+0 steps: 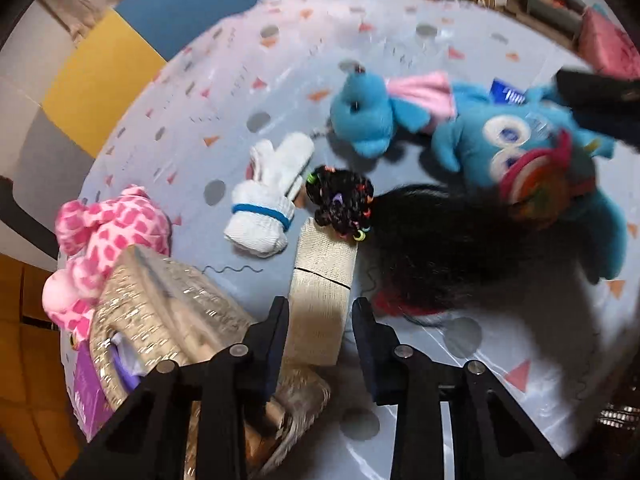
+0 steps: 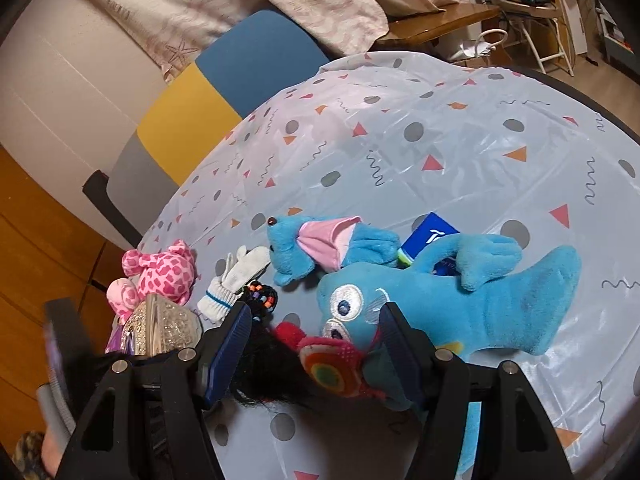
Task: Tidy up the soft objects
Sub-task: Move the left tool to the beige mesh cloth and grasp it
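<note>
Covering the round surface (image 2: 460,128): glossy plastic sheet, triangle/dot print. Big blue plush (image 2: 460,304) lies near the right hand-held gripper (image 2: 316,344), whose jaws are spread around a blurred red-rimmed round patch (image 2: 332,368) and black hair (image 1: 432,248). Woven glittery basket (image 1: 160,304) at the edge, contents hard to make out. Left hand-held gripper (image 1: 320,336) spread around a beige ribbed roll (image 1: 320,296), contact unclear. White knit glove (image 1: 268,196) beside it.

You have two blue plush toys (image 2: 460,304) (image 2: 316,246), one pink spotted plush (image 2: 164,272), one white glove (image 1: 268,196), one beige bandage roll (image 1: 322,280), one black hair-tie bundle (image 1: 342,204), one black wig (image 1: 432,248), one woven basket (image 1: 160,312).
</note>
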Motion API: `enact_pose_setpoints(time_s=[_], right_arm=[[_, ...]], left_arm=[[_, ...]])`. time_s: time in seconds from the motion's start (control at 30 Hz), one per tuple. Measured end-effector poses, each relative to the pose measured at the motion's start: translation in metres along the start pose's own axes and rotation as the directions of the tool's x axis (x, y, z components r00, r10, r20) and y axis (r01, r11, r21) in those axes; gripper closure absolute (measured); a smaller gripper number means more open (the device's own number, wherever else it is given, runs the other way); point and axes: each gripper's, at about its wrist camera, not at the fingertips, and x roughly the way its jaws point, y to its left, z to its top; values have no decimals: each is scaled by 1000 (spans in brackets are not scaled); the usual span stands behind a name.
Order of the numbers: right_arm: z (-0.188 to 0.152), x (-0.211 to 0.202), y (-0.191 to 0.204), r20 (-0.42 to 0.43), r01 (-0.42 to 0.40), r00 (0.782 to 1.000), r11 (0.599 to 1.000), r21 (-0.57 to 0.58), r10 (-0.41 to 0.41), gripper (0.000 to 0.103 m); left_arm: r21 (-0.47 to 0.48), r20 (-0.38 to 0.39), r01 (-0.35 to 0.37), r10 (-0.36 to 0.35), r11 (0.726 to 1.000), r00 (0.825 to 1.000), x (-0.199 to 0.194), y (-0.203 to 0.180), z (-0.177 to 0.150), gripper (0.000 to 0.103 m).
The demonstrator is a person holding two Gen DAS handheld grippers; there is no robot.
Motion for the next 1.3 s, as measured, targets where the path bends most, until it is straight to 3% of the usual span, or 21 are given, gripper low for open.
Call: enact_pose_setpoints(time_s=[0.13,0.33,0.4,0.47,0.53,0.57,0.73,1.0,1.1,1.23,1.3], right_arm=[[0,-3,0,3,-35,999,999,8,35,36],[1,-6,-1,10,-66,998,998,20,65,36],[1,-6,-1,12,-68,998,997,19,68,36],[1,-7,-1,16,-66,998,998,16,65,36],[1,-8,-1,20,-63,998,998,13,63,36],[2,-8,-1,25,-63,998,998,12,62,36],[1,-9,2,33,-61,998,998,-14,62,36],[-2,-6,11,23,-37,999,997,-67,39,36],[-4,-3,12,16,-21,1000,997,-74,22,36],[-6,0,14,7,1,1000,996,-85,0,36],[-7,0,14,8,9,1000,996,-91,-9,36]], left_arm=[[51,-43,-30,32,998,999,25,-9,5,69],[35,-92,-32,35,999,995,59,-17,17,68],[32,-79,-44,47,998,996,62,-21,19,82],[44,-46,-57,59,997,997,57,-27,18,88],[35,-1,-21,21,999,1000,45,-34,12,91],[30,18,-14,13,999,1000,39,-37,10,103],[-31,100,136,-132,990,986,4,-53,-34,103],[-186,156,332,-306,925,939,-23,-63,-129,103],[-230,161,359,-329,904,931,-25,-63,-147,103],[-263,204,345,-297,901,933,-37,-56,-147,101],[-279,238,361,-300,890,924,-38,-43,-132,89]])
